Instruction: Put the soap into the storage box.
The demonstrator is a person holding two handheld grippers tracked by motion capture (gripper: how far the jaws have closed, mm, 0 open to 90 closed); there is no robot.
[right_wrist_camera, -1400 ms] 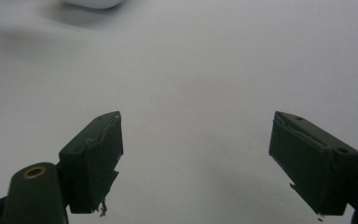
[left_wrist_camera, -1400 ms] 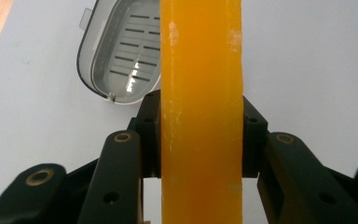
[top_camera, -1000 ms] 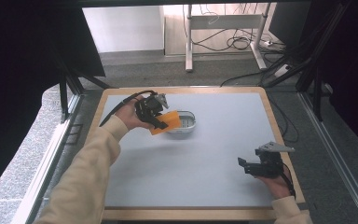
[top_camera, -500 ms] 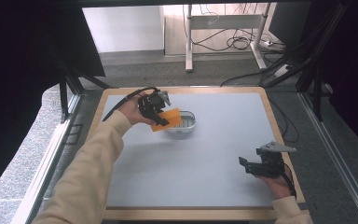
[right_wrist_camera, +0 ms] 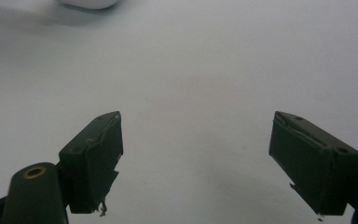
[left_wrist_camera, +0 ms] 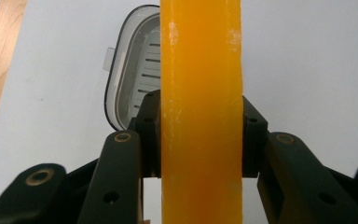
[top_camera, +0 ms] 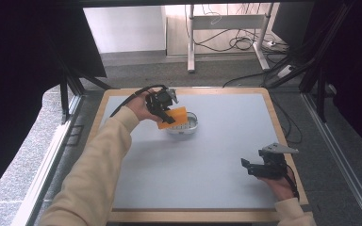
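Left claw (top_camera: 166,114): clenched on the orange block (top_camera: 173,117), held just above the white slotted dish (top_camera: 191,126).
Block: both ends cut off in the left gripper view, dish half hidden behind it.
Right claw (top_camera: 246,166): released, near the desk (top_camera: 217,141) edge.

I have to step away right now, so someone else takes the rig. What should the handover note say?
Left hand-held gripper: shut on the orange bar, held above the table, over the near edge of the white slotted dish.
Right hand-held gripper: open, holding nothing, low over the grey mat at its near right corner.
Done: bar picked up and brought to the dish.
Left: likely lower the bar into the dish and release.
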